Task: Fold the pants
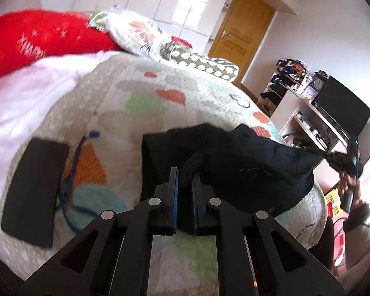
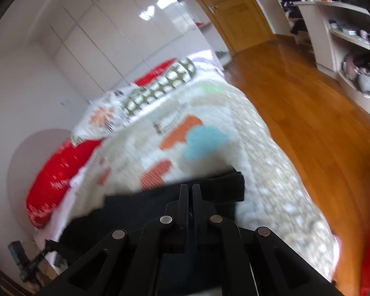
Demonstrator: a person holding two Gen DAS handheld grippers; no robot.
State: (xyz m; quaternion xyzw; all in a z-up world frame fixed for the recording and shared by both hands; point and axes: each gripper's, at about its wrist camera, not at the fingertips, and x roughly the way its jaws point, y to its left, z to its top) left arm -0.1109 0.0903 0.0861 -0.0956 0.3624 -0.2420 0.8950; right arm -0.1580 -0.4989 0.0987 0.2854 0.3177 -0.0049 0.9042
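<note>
The left tongs (image 1: pixel 185 175) clench a bunched edge of the black pants (image 1: pixel 246 162); the right tongs (image 2: pixel 190 192) grip another edge. The pants hang rumpled over the bed (image 1: pixel 160 98), so no fold looks complete.

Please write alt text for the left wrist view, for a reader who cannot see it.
The left gripper is shut on a bunched fold of black pants above a heart-patterned quilt. A black phone and a blue cord lie on the quilt to the left; a red pillow sits behind.
</note>
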